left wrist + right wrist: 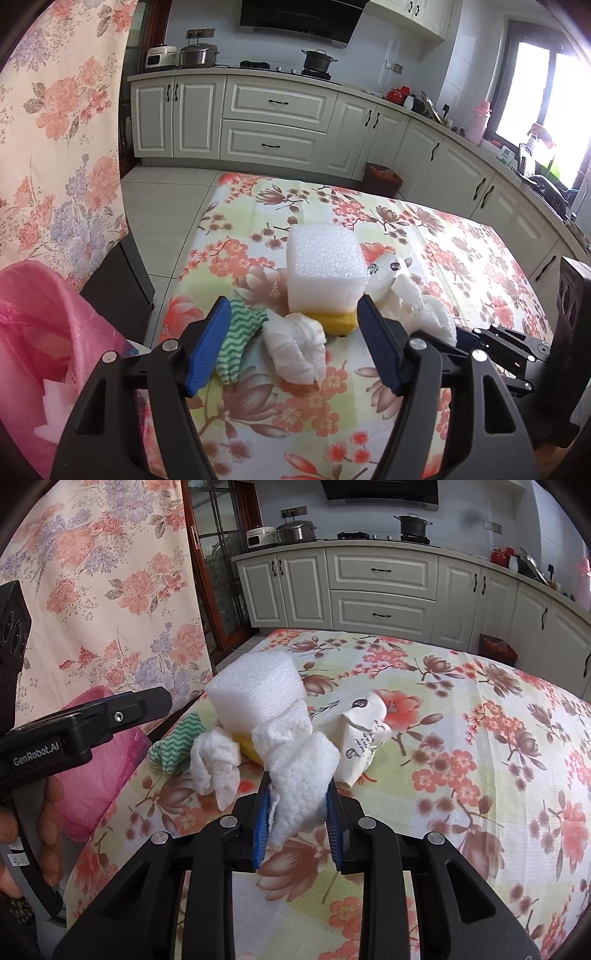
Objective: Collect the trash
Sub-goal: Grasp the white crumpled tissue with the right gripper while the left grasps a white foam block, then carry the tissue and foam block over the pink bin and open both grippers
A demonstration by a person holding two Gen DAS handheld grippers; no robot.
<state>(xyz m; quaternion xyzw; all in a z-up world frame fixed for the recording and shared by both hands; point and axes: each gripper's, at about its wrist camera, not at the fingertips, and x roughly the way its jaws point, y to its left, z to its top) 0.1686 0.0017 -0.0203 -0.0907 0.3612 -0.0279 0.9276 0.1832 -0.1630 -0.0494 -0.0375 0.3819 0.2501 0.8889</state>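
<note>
My right hand-held gripper [297, 823] pinches a white paper wad [299, 775], lifted just beside the foam block [256, 692]. My left hand-held gripper [293, 345] gapes empty before that block. Remaining around it: another wad [295, 347], green cloth [236, 339], yellow sponge [334, 320], crumpled wrapper [360, 734]. The pink bag [40, 325] holds some scraps.

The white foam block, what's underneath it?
A yellow piece shows under the white foam block, its front edge only; the rest is covered, so I can't tell what it is.
</note>
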